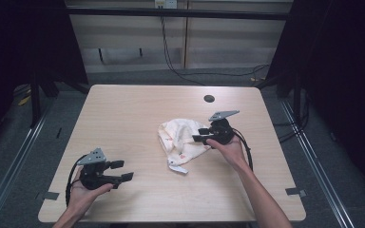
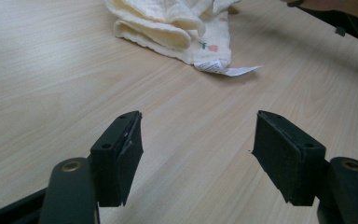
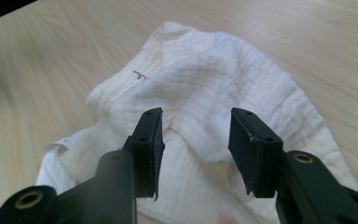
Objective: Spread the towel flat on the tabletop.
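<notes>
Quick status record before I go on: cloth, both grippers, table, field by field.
cloth: cream cloth, crumpled in a heap right of the table's middle, white label sticking out at its near edge
right gripper: right gripper at the cloth's right edge, jaws apart over a raised fold, pads not pressing on it
left gripper: left gripper near the table's front left, jaws wide, nothing between them, apart from the cloth
table: light wooden table, dark round hole near its far edge
</notes>
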Motion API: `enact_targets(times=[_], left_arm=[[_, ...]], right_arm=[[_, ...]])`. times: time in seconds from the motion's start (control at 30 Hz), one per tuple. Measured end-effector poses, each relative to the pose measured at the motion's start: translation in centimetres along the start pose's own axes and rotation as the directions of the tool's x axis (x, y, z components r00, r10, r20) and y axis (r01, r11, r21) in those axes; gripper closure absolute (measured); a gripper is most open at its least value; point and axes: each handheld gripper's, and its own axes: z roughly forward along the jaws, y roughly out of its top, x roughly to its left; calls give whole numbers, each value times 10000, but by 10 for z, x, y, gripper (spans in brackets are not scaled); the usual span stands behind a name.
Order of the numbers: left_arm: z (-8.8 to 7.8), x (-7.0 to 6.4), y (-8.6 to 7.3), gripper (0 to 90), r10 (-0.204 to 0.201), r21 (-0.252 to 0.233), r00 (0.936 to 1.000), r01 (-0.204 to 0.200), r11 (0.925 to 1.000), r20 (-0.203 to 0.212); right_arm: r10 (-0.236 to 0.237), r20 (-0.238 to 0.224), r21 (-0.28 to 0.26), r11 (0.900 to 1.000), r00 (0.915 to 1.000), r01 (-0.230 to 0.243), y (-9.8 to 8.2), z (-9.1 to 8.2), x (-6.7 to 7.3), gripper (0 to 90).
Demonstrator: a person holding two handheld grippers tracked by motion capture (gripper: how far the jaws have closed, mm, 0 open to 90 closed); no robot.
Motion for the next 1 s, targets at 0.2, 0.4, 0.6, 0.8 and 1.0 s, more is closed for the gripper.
enact_targets(times=[0.2,0.4,0.6,0.8,1.0], left_arm=[[-2,2,-1,315,12,42,10000,-12,10000,-61],[-1,2,-2,315,81,99,10000,-81,9999,-54],[1,0,-1,318,137,215,9999,-136,9997,-65],[2,1,-1,317,66,202,9999,-64,9998,-77],[3,-2,1,316,209,188,9998,-209,9996,28]], right_arm=[[175,262,400,9990,9995,-185,-7,20,-12,488],[120,404,896,9959,9991,-156,-25,35,-13,450],[-465,1259,1038,9940,9909,334,-25,36,-6,640],[-123,812,749,9972,9966,62,-32,30,-10,826],[-78,434,995,9950,9990,35,-36,24,-2,851]])
